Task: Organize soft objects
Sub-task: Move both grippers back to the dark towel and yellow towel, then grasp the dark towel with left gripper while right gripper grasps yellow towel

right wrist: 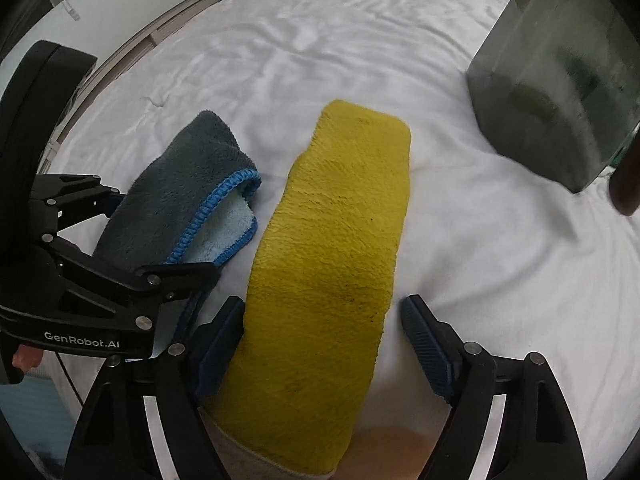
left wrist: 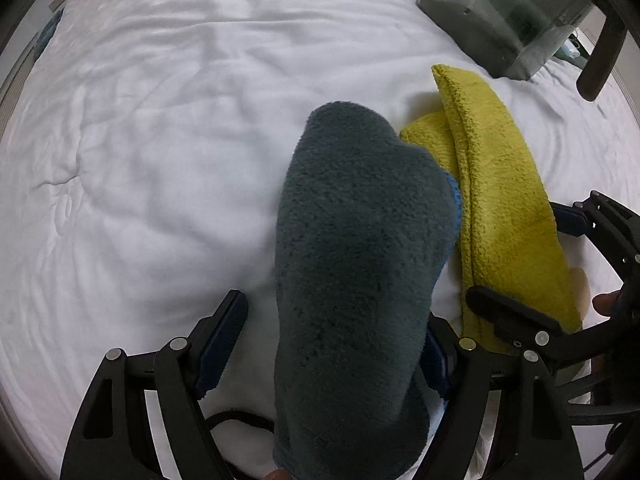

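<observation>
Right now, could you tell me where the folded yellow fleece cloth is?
The folded yellow fleece cloth lies on the white bedsheet between the right claw's open fingers, with the grey blue-edged cloth on its left.

bin point(right wrist: 560, 92): blurred at 2 o'clock, contents unreadable, top cropped
yellow towel point(right wrist: 332, 260): near end cropped at 6 o'clock
</observation>
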Demonstrator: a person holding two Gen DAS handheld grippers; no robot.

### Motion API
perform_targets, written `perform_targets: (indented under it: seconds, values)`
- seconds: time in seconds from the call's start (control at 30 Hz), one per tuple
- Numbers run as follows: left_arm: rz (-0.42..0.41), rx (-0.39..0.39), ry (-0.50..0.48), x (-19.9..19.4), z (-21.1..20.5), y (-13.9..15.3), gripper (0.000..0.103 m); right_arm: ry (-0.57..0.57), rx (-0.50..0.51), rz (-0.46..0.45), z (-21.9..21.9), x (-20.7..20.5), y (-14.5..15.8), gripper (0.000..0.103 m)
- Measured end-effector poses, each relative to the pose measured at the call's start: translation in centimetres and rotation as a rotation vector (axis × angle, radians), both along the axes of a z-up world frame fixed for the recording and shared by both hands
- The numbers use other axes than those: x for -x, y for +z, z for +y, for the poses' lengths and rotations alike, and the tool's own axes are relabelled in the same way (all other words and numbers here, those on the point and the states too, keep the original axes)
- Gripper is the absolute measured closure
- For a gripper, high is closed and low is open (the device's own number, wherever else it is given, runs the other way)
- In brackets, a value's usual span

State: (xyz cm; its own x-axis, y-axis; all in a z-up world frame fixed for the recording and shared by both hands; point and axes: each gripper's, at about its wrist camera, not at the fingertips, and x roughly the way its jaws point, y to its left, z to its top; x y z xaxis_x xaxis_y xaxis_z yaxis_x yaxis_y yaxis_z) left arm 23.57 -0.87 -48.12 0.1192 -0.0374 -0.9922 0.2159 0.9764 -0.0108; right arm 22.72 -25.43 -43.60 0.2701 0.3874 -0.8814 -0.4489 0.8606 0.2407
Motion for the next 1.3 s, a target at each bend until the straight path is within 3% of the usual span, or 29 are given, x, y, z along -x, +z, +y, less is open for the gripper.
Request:
perform_targets:
  seconds: [0.07,0.1,0.17,0.27,0.4,0.7,1.3]
  values:
    - [-0.006,0.002,-0.018,0.1,-0.3,0.2,0.039,0.017,-0.019,0.010,0.5,-0.4,-0.1,0.066]
    - [-0.005,0.003,-0.029,0.2,-0.6,0.1,0.043,0.025,-0.021,0.015,0.8,-0.5,0.0,0.071]
    - [0.001,0.014,-0.041,0.3,-1.2,0.2,0.059,0.041,-0.024,0.012,1.3,-0.5,0.0,0.083]
    - [-0.002,0.017,-0.056,0.2,-1.9,0.2,0.069,0.030,-0.040,0.011,1.2,-0.8,0.0,0.086]
    - [-0.016,0.000,-0.076,0.5,-2.5,0.3,0.074,0.024,-0.054,0.009,1.0,-0.9,-0.1,0.087]
    - [-0.051,-0.037,-0.075,0.6,-3.5,1.7,0.075,0.000,-0.086,-0.024,-0.6,0.7,1.8,0.088]
    - [-0.157,-0.063,-0.031,1.4,-3.7,9.1,0.076,-0.016,-0.156,-0.135,-3.8,1.9,8.5,0.088]
